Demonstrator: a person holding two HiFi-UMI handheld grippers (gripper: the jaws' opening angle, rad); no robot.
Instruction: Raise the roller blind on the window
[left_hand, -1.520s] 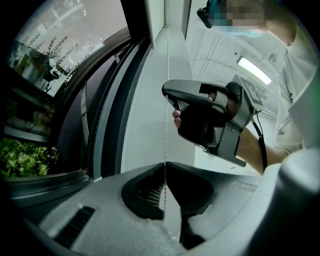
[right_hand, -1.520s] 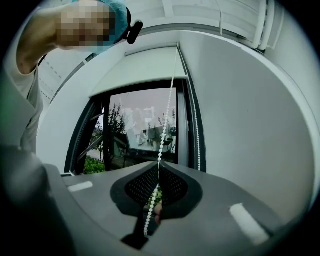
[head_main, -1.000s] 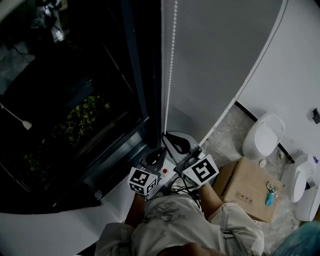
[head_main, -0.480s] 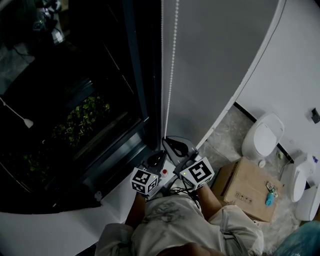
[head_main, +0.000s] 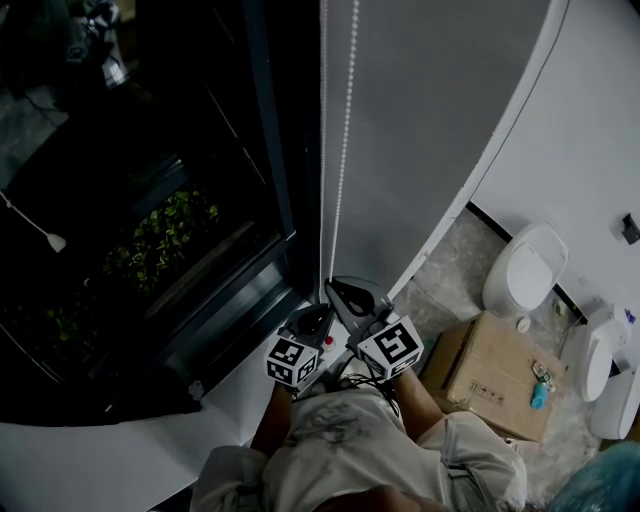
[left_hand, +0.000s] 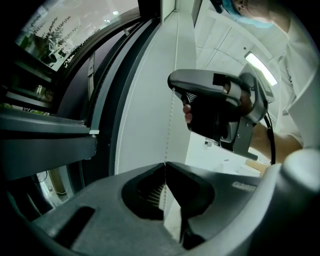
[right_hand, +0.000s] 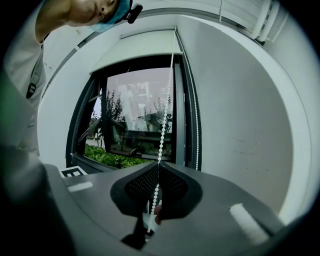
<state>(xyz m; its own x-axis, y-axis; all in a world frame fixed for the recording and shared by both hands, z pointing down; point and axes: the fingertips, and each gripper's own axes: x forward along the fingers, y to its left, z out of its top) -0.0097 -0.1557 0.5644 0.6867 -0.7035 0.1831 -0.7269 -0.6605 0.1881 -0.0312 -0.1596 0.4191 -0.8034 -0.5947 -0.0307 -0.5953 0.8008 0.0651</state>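
A white bead chain (head_main: 341, 150) hangs in two strands beside the dark window (head_main: 150, 180). In the head view both grippers sit low on the chain, above the sill. My left gripper (head_main: 312, 322) is shut on one strand of the bead chain (left_hand: 170, 120), which runs up from its closed jaws. My right gripper (head_main: 350, 295), just right of and above it, is shut on the bead chain (right_hand: 162, 125); the other strand (right_hand: 196, 125) hangs free by the frame. The roller blind (right_hand: 140, 50) covers only the top of the window. The right gripper (left_hand: 215, 102) shows in the left gripper view.
A white sill (head_main: 245, 395) runs under the window. A grey wall (head_main: 440, 120) stands right of the chain. On the floor to the right are a cardboard box (head_main: 495, 375) and white urinals (head_main: 525, 270). Green plants (head_main: 165, 235) show outside the glass.
The right gripper has shifted slightly left and down along the chain. The left gripper has edged up a little. Both stay shut on the chain.
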